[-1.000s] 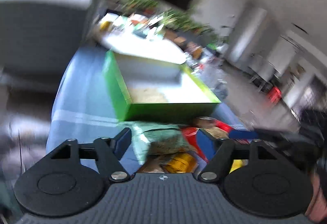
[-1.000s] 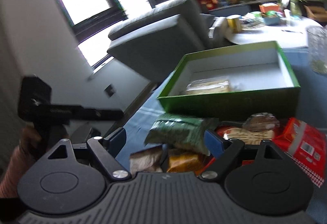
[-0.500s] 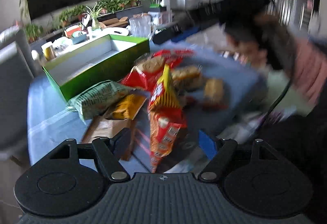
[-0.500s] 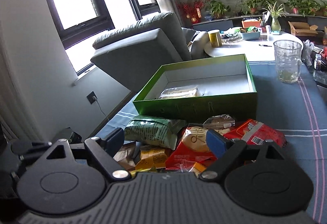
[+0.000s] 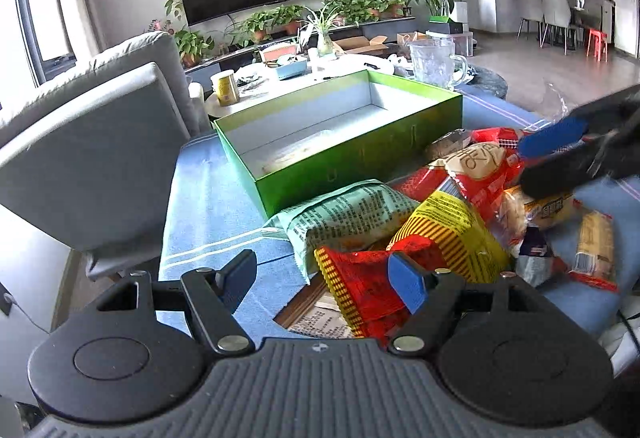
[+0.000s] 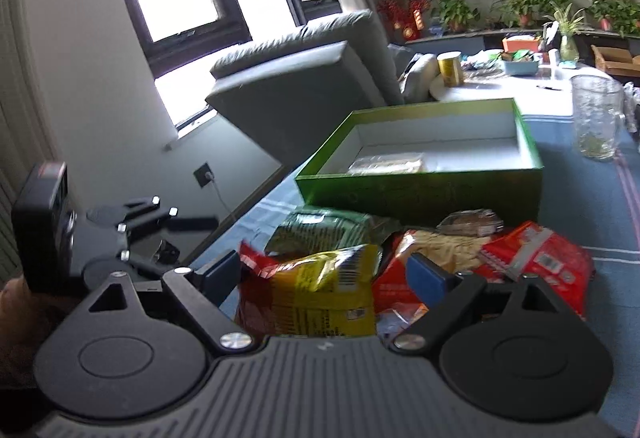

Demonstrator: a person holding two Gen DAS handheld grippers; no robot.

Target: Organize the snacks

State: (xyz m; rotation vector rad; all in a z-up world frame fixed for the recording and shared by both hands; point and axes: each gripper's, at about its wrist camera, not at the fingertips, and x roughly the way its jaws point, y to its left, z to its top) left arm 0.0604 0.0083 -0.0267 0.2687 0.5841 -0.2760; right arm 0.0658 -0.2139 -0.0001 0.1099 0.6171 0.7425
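Note:
Snack packets are heaped on the blue tablecloth in front of an open green box (image 5: 360,166) (image 6: 420,194), which holds one pale packet (image 6: 388,164). A red-and-yellow bag (image 5: 424,238) (image 6: 320,290) tops the near side of the heap, beside a green bag (image 5: 348,214) (image 6: 320,234) and red bags (image 5: 476,162) (image 6: 536,258). My left gripper (image 5: 324,278) is open at the heap's left edge, its right finger against the red-and-yellow bag. My right gripper (image 6: 324,274) (image 5: 540,158) is open low over the heap, with that bag between its fingers and not pinched.
A glass mug (image 5: 434,60) (image 6: 596,118) stands behind the box at the right. A grey armchair (image 5: 88,142) presses against the table's left edge. A white round table (image 6: 500,90) with a yellow tin and dishes lies beyond. Small packets (image 5: 592,246) lie at the heap's right.
The left view has swung and rolled level, ending lower at the heap's left side with the red-and-yellow bag by its right finger. The right gripper has barely moved; that bag now fills the space between its fingers.

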